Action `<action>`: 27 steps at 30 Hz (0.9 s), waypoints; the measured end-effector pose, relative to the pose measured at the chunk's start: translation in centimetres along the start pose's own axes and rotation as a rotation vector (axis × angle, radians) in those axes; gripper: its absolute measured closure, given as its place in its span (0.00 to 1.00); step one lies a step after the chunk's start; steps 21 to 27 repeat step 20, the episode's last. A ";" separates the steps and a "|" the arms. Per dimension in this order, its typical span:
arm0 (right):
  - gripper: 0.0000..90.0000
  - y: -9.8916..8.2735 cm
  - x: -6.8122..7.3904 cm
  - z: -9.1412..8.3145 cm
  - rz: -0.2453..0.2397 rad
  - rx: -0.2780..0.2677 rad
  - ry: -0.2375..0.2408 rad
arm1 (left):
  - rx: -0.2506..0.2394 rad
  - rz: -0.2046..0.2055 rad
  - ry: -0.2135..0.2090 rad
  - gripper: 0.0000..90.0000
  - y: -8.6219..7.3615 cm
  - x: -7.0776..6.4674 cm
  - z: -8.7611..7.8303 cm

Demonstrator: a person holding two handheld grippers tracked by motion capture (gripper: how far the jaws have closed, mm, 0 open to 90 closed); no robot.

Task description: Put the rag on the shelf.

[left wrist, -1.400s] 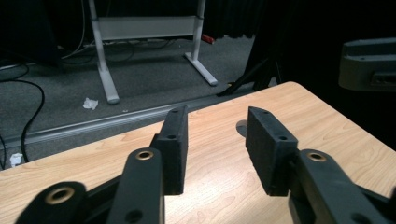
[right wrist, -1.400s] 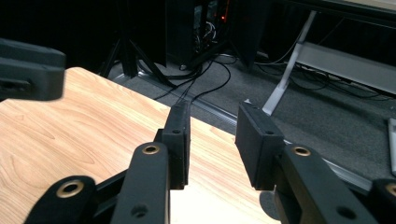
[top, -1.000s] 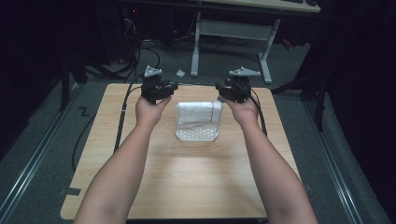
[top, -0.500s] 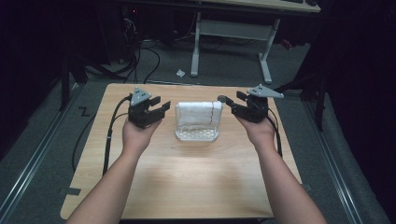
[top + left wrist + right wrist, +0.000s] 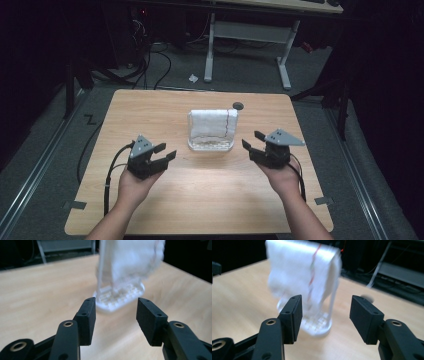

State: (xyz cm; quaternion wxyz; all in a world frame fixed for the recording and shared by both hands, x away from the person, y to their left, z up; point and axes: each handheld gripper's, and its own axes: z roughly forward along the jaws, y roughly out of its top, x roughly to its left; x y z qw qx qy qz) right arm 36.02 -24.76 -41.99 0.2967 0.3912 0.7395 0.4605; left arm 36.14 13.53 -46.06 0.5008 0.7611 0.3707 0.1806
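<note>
Centrally, a white folded cloth with a thin red stripe [image 5: 212,124] is hanging over a small clear plastic rack [image 5: 211,145], which is standing on the light wooden counter [image 5: 200,200], slightly toward its far edge. Left of the rack, the left claw [image 5: 168,152] is hovering apart from it, its jaws having just been opening, nothing between them. On the opposite side, the right claw [image 5: 252,140] is pointing inward toward the rack, spread wide and empty too.
</note>
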 end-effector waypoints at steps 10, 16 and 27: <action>0.48 -11.0 3.0 0.0 0.058 0.193 0.026 | 0.160 -0.031 -0.072 0.53 -6.6 -3.0 0.0; 0.50 -11.0 2.5 0.8 0.076 0.199 0.033 | 0.193 0.000 -0.063 0.53 -6.7 -2.8 1.1; 0.50 -11.2 2.7 1.0 0.046 0.210 0.028 | 0.193 -0.004 -0.057 0.52 -6.8 -2.5 1.1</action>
